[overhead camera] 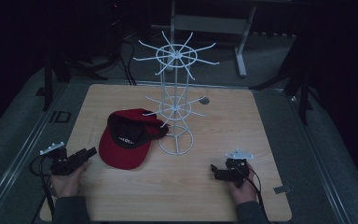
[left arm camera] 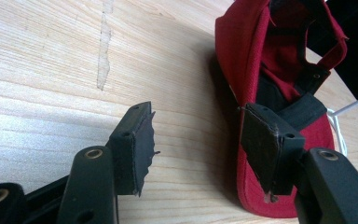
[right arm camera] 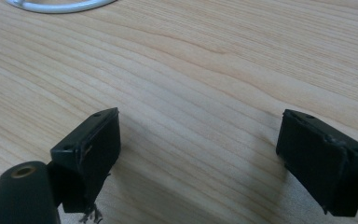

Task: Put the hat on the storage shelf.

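A red cap with a black inside lies upside down on the wooden table, its back against the base of a white wire rack. My left gripper lies low at the table's left edge, just left of the cap's brim, jaws wide apart. In the left gripper view its open jaws stand over bare wood, the right pad beside the cap's brim with nothing between them. My right gripper rests near the front right, open over bare wood.
The rack's round base ring lies ahead of the right gripper. A small grey tab sits at the table's front right corner. Dark floor, cables and a grey stand lie beyond the far edge.
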`<state>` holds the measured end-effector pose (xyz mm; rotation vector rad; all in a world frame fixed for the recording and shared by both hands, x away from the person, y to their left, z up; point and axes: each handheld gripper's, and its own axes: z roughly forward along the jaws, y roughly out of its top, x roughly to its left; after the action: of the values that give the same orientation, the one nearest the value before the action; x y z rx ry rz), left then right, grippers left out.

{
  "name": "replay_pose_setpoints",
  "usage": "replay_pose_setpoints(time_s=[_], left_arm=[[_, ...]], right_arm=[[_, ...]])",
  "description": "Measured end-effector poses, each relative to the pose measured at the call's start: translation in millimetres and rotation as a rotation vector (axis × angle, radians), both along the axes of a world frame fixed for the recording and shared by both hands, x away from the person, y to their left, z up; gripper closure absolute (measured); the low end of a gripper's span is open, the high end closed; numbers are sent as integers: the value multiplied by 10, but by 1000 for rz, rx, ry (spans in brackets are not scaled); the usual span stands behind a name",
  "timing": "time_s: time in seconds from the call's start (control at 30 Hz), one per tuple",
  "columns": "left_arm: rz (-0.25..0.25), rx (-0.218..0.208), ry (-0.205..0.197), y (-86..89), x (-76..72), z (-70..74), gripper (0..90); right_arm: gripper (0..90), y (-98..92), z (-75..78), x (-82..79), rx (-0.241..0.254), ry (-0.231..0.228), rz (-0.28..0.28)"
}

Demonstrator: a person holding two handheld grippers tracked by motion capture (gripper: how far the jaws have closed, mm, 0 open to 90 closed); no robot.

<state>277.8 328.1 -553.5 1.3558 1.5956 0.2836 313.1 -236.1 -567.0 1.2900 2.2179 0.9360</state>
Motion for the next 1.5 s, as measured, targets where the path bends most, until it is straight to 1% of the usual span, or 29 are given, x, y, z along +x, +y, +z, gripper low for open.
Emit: replay_pose_setpoints(time_s=[0.2,0.3,0.33,0.43,0.5,0.6,0.63,0.7,0.8,0.93,1.0,1.07,1.1,1.2,1.23,1.3,1.37,1.4,1.43,1.5], left_arm=[[-11,33,-1,-26,-16,22,471],[-14,65,0,-44,-14,51,479],[-16,66,-2,-47,-10,57,483],[-30,83,-3,-74,12,112,497],[-36,105,-3,-91,36,164,499],[-55,112,-1,-103,78,222,499],[-65,121,2,-105,103,245,497],[-74,122,-4,-103,138,277,492],[-96,119,0,-92,199,309,472],[-124,109,16,-94,290,318,458],[-150,106,26,-109,333,308,462],[-177,116,42,-148,377,290,465],[-183,127,52,-169,395,280,464],[-198,130,68,-232,436,236,463],[-208,139,73,-252,445,221,466],[-225,149,83,-291,454,197,503],[-234,160,86,-320,439,184,596],[-236,156,84,-328,425,179,649],[-234,146,84,-336,407,175,680],[-230,148,83,-348,367,168,731]], right_arm=[[134,0,0,0,0,0,0],[134,0,0,0,0,0,1],[134,0,0,0,0,0,0],[134,0,0,0,0,0,0],[134,0,0,0,0,0,1],[134,0,0,0,0,1,0],[134,0,0,-1,1,1,0],[134,1,0,-1,1,1,-1],[134,2,0,-1,2,1,-1],[134,2,0,-1,2,1,-2],[134,2,0,-1,2,1,-2],[134,2,1,-2,1,2,-2],[134,1,1,-1,1,2,-2],[134,1,1,-2,1,2,-2],[134,2,1,-2,1,2,-2],[134,1,1,-1,1,1,-1],[134,1,1,-1,1,2,-2],[134,2,1,-2,1,2,-2],[134,2,0,-1,2,1,-2],[134,2,0,-1,2,1,-2]])
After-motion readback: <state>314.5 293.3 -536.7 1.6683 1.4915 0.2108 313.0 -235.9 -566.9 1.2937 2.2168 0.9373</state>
